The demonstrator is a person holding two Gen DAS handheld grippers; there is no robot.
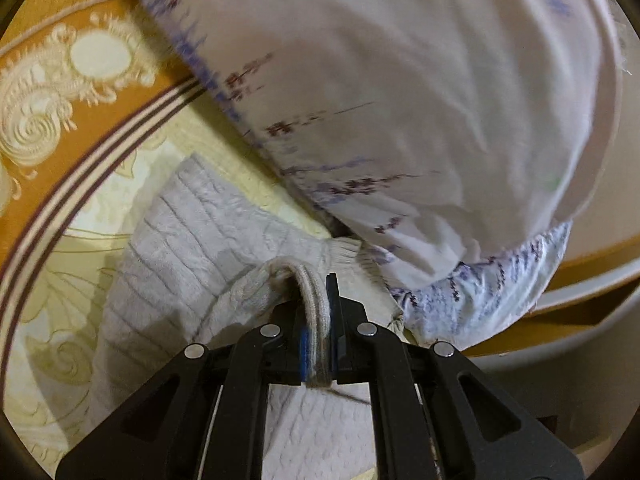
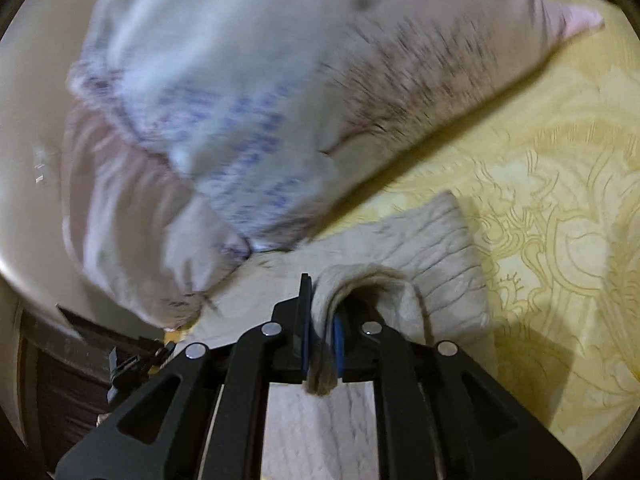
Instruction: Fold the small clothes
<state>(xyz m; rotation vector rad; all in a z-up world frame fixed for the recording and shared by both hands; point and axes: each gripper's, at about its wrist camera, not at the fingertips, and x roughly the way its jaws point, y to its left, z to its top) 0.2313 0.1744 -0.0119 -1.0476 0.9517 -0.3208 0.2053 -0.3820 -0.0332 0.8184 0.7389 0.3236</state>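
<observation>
A small pale grey cable-knit sweater [image 1: 180, 232] lies on the yellow bedspread; it also shows in the right wrist view [image 2: 436, 248]. My left gripper [image 1: 318, 300] is shut on a ribbed edge of the sweater [image 1: 312, 300], which loops up between the blue pads. My right gripper [image 2: 322, 304] is shut on another ribbed edge of the sweater [image 2: 368, 276], bunched between its pads. Both held edges are lifted a little off the bed.
A large white pillow with purple print [image 1: 400, 100] lies just beyond the sweater, also in the right wrist view [image 2: 260, 100]. The yellow patterned bedspread [image 2: 560, 200] has an orange border [image 1: 60, 8]. The bed's pale edge [image 1: 592, 276] is at right.
</observation>
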